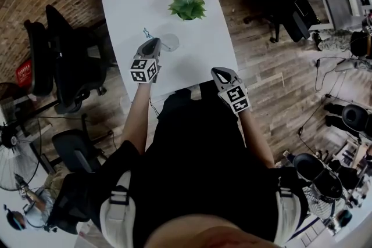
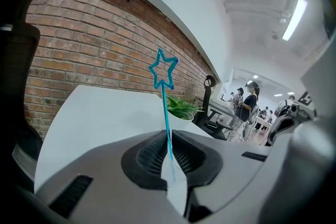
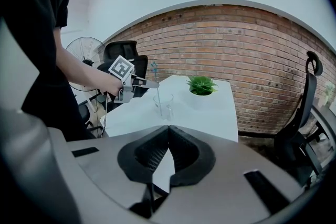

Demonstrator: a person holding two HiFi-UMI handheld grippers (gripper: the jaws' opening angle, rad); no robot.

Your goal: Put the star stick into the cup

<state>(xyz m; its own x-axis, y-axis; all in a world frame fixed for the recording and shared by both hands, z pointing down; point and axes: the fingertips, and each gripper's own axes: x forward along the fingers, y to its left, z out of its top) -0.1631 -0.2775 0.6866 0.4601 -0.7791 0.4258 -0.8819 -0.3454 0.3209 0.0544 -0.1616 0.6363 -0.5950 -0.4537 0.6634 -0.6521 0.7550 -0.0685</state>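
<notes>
The left gripper (image 2: 169, 161) is clamped on the star stick (image 2: 166, 113). In the left gripper view the thin blue stem rises from between the closed jaws at the frame's centre, with the outlined star at its top. In the right gripper view, left of centre, the stick stands over the clear cup (image 3: 164, 105) on the white table (image 3: 210, 113). Its lower end appears to reach inside the rim, though that is hard to confirm. The right gripper (image 3: 168, 131) is pressed shut on nothing, low in its own frame and well apart from the cup. The stick looks very light, thin and probably springy, so it could pivot or slip in a pinch. A hold on the mid-stem, as here, seems best, leaving the star free. The cup looks light and tippable, so a side knock could shift it.
</notes>
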